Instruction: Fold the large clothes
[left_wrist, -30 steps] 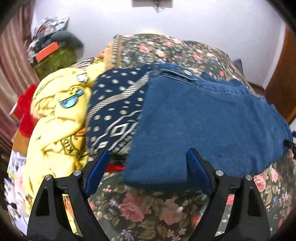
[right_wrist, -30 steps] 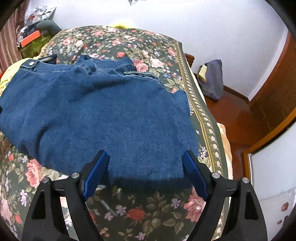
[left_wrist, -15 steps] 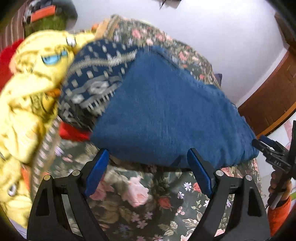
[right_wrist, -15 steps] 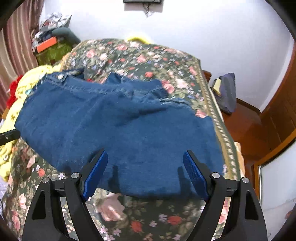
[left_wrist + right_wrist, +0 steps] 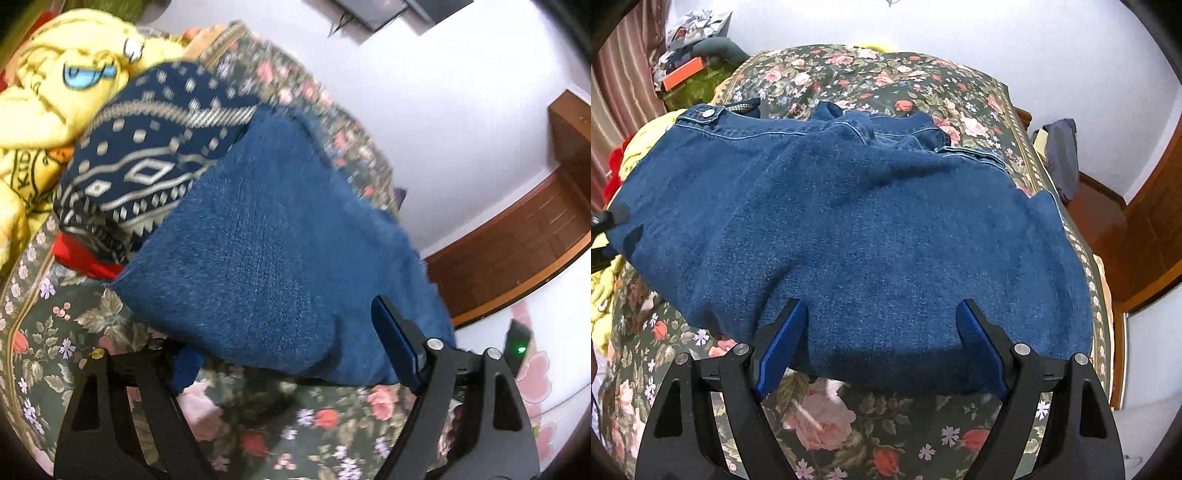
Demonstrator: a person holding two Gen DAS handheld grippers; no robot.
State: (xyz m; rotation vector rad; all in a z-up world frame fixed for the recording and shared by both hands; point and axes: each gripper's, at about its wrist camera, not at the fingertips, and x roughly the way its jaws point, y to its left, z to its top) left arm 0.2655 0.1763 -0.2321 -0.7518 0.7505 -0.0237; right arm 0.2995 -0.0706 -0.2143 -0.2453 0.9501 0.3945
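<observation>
- My right gripper (image 5: 877, 343) has its blue pads spread wide, one on each side of the near edge of the denim garment (image 5: 849, 229); the cloth sits between them, and neither pad is pinching it.
- My left gripper (image 5: 291, 354) is also spread. Its right pad shows plainly against the denim garment (image 5: 266, 236), while its left pad is tucked under a lobe of the cloth's near edge (only a sliver of blue peeks out below), so I cannot tell whether that finger touches the fabric.
- The denim lies spread flat across the floral bedspread (image 5: 827, 417), waistband and its metal button (image 5: 708, 113) at the far left, near hem towards me.
- From the left wrist view, the denim's far side overlaps a navy patterned sweater (image 5: 147, 162), which lies on something red (image 5: 79, 256).
- Beside the sweater sits a heap of yellow clothing (image 5: 55, 96) with a cartoon print.
- Off the bed's right edge, a dark bag (image 5: 1062, 158) leans by the white wall (image 5: 1034, 44), near the wooden door (image 5: 1156, 221) (partly cut off by the lens).
</observation>
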